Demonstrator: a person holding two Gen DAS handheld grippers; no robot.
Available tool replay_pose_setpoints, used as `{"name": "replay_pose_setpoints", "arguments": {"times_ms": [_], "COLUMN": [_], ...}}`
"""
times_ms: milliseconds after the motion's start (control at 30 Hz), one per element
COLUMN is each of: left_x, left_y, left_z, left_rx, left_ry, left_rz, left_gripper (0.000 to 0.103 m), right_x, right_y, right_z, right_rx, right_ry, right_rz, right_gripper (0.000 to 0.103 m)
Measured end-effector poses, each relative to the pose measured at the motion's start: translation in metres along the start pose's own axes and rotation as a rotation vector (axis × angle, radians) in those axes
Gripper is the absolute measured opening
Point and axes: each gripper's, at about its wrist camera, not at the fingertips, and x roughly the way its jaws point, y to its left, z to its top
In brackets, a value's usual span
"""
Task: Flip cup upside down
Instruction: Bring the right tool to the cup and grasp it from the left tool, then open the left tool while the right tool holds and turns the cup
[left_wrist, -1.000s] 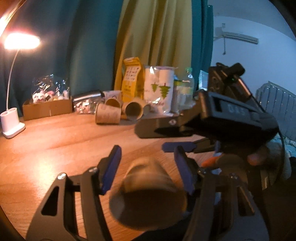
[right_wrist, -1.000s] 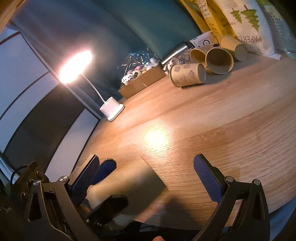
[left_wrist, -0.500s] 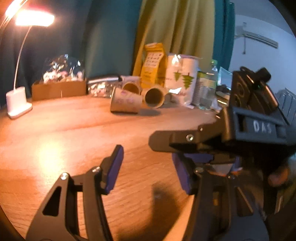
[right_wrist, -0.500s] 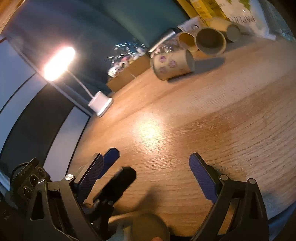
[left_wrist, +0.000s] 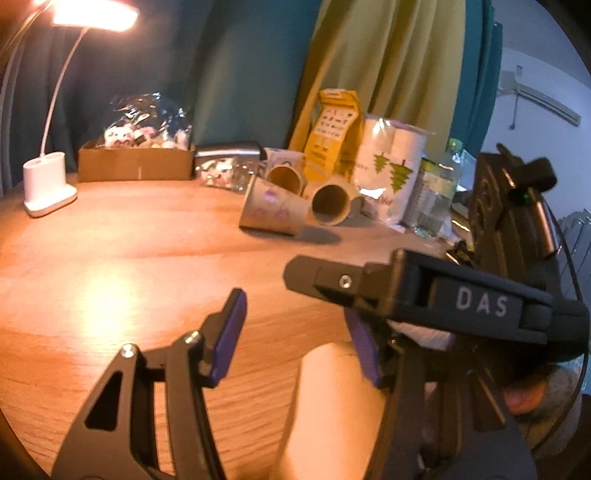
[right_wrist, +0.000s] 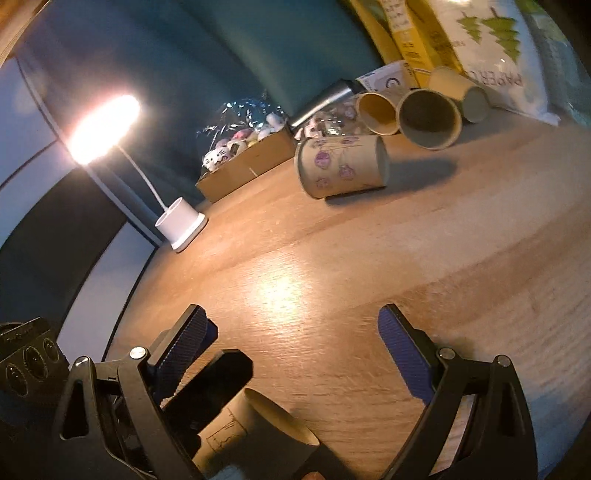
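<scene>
A plain brown paper cup stands bottom-up on the wooden table near its front edge, low between my two grippers. It also shows at the bottom of the right wrist view. My left gripper is open, its blue-padded fingers wide apart just beyond the cup. My right gripper is open and empty, above the cup. It crosses the left wrist view from the right.
A flower-printed cup lies on its side at mid-table, with two more cups lying behind it. A cardboard box, packets, a bottle and a lit white desk lamp line the back.
The cup was between my left fingers a second ago; now it stands free, bottom-up, closer to the cameras. Both grippers have pulled back and risen, and the view has swung left.
</scene>
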Motion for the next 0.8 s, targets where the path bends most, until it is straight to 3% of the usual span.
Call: {"name": "replay_pose_setpoints", "arguments": {"times_ms": [200,467,800], "left_x": [-0.025,-0.038,-0.042], "left_y": [0.004,-0.015,-0.023], "left_z": [-0.005,-0.022,-0.024], "left_rx": [-0.001,0.115,0.156], "left_ry": [0.019,0.111,0.138], "left_rz": [-0.014,-0.057,-0.024], "left_gripper": [0.057,0.057,0.059], "right_x": [-0.006,-0.009,-0.026], "right_y": [0.0,0.01,0.007], "right_z": [-0.004,-0.011,-0.026], "right_rx": [0.009,0.013,0.066], "right_ry": [-0.002,0.02,0.055], "right_rz": [-0.004,-0.008,0.007], "right_gripper": [0.096,0.096,0.096]}}
